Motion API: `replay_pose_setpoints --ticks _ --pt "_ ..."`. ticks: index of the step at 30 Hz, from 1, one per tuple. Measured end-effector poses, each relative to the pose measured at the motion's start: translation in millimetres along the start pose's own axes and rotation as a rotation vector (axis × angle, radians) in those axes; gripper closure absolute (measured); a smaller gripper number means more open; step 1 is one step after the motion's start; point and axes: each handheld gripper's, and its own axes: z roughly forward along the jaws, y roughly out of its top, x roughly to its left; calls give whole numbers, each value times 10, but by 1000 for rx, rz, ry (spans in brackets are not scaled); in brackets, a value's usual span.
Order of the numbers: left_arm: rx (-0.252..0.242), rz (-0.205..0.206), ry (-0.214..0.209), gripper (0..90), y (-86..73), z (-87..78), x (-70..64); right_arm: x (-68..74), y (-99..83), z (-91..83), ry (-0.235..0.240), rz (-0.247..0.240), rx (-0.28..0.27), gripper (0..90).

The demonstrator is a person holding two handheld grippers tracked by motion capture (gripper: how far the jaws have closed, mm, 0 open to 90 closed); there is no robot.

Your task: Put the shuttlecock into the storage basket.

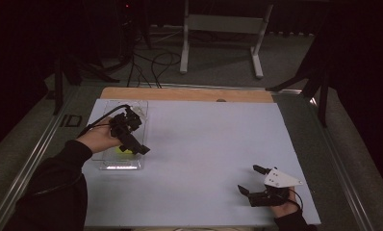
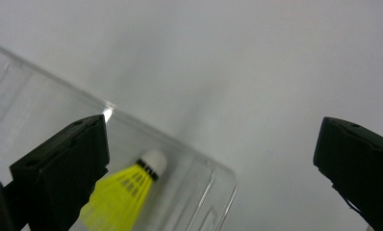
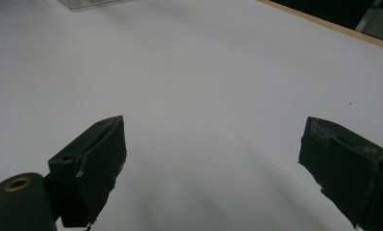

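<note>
A yellow-skirted shuttlecock with a white rounded cork and a black band (image 2: 132,185) lies on its side inside a clear, shallow rectangular plastic tray (image 2: 199,192), its cork pointing toward the tray's rounded corner. In the high view the tray (image 1: 124,165) sits at the left side of a white sheet covering the table (image 1: 204,154), and a patch of yellow (image 1: 119,150) shows through it just beneath the left gripper (image 1: 140,149). That gripper hangs over the tray, held by the person's left hand (image 1: 99,138), and its two black jaws stand wide apart; in the left gripper view one jaw is over the tray beside the shuttlecock's skirt and the other is over bare sheet, neither closed on anything. Well apart, near the table's front right edge, the right gripper (image 1: 252,179) rests low in the person's right hand (image 1: 286,208), topped by a grey three-cornered plate (image 1: 282,179). Its jaws are also spread wide over the bare white sheet, holding nothing.
</note>
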Motion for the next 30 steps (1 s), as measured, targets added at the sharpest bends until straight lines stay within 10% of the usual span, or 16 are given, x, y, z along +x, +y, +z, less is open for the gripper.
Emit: replay_pose_setpoints --ticks 30 --pt "-149 8 -82 0 303 459 -377 7 13 -12 3 0 -4 92"
